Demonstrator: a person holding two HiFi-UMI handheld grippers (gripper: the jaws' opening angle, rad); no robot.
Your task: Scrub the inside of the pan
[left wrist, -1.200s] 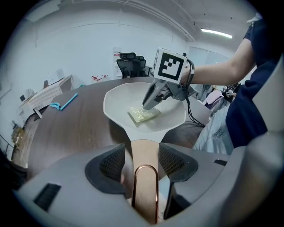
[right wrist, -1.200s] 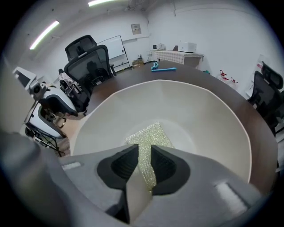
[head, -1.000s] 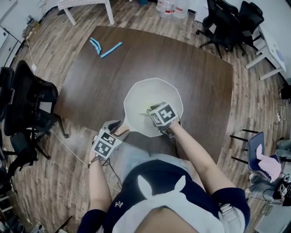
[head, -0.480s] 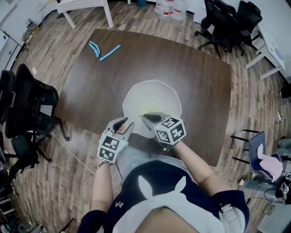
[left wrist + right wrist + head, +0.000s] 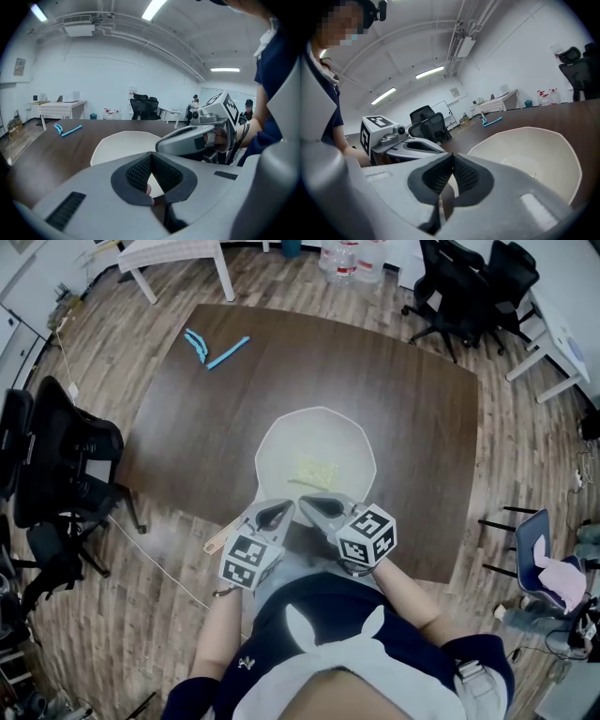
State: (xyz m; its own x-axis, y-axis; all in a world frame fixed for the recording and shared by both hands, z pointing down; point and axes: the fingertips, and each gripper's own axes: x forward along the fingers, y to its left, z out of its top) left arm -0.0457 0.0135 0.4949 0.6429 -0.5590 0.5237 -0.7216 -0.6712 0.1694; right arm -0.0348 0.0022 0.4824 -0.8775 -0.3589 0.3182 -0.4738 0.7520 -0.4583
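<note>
The white pan sits on the dark tabletop at its near middle, in the same spot as a second ago, its pale handle pointing off toward the near-left edge. What has changed is the place of both tools. A second ago the right tongs were down inside the pan over a greenish thing, and the left tongs were at the handle. Now both are lifted clear and drawn back toward the person, side by side over the pan's near rim and touching neither pan nor handle. With the right tongs gone from the bowl, a pale yellowish patch lies uncovered on the pan's floor; it shows in the right gripper view as a faint wet-looking smear, and what it is cannot be told. Both sets of jaws have just been closing. In the left gripper view the left tongs are clenched, ribbed pads meeting at the tip with nothing caught between them, and the right tongs hang just beside. The right gripper view shows the right tongs clenched and empty too, the left tongs close alongside. The blue tool at the tabletop's far left corner has not moved.
</note>
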